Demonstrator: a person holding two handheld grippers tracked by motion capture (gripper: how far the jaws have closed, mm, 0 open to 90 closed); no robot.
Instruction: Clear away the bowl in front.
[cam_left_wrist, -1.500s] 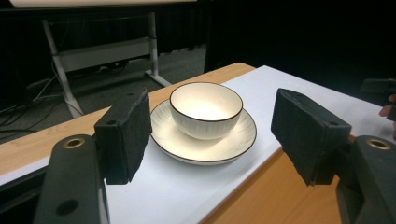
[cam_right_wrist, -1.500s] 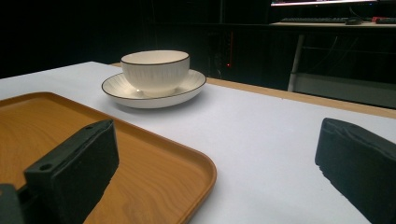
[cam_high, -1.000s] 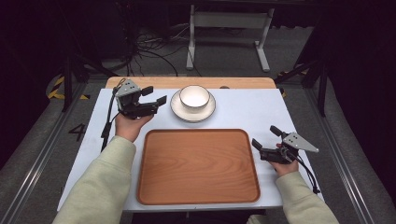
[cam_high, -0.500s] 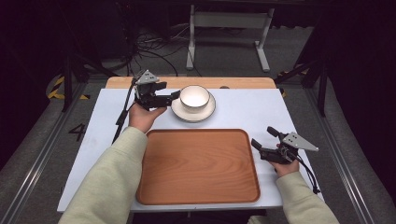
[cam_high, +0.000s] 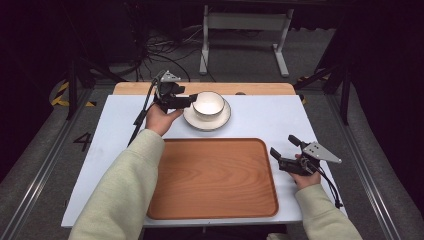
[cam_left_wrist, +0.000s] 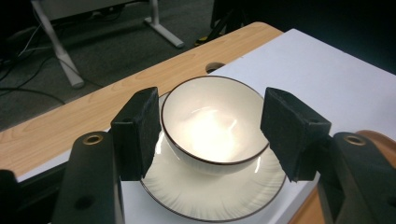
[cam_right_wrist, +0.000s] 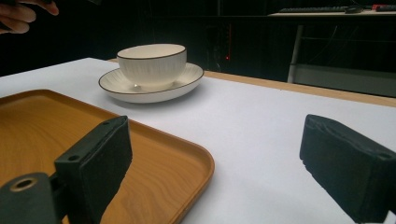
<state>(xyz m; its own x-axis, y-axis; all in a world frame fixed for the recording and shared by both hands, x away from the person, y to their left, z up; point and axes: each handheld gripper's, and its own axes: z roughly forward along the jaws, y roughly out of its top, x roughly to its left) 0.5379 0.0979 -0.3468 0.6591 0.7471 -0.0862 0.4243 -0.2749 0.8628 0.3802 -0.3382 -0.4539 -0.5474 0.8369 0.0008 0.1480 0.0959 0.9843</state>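
A white bowl (cam_high: 209, 104) with a dark rim stands on a white saucer (cam_high: 221, 120) at the far middle of the white table. My left gripper (cam_high: 191, 100) is open at the bowl's left side; in the left gripper view its jaws stand either side of the bowl (cam_left_wrist: 212, 122), close to it, over the saucer (cam_left_wrist: 219, 196). My right gripper (cam_high: 283, 148) rests open at the table's right, beside the wooden tray (cam_high: 210, 175). The right gripper view looks past the tray's corner (cam_right_wrist: 154, 154) toward the bowl (cam_right_wrist: 152, 60) and saucer (cam_right_wrist: 184, 86).
The tray fills the near middle of the table (cam_high: 265, 120). A wooden strip (cam_high: 250, 89) with a small hole runs along the table's far edge. Behind it are a white stand's legs (cam_high: 242, 30) and cables on the floor.
My left gripper has moved right and away from me, from the table's far left up to the bowl. The right gripper has stayed where it was.
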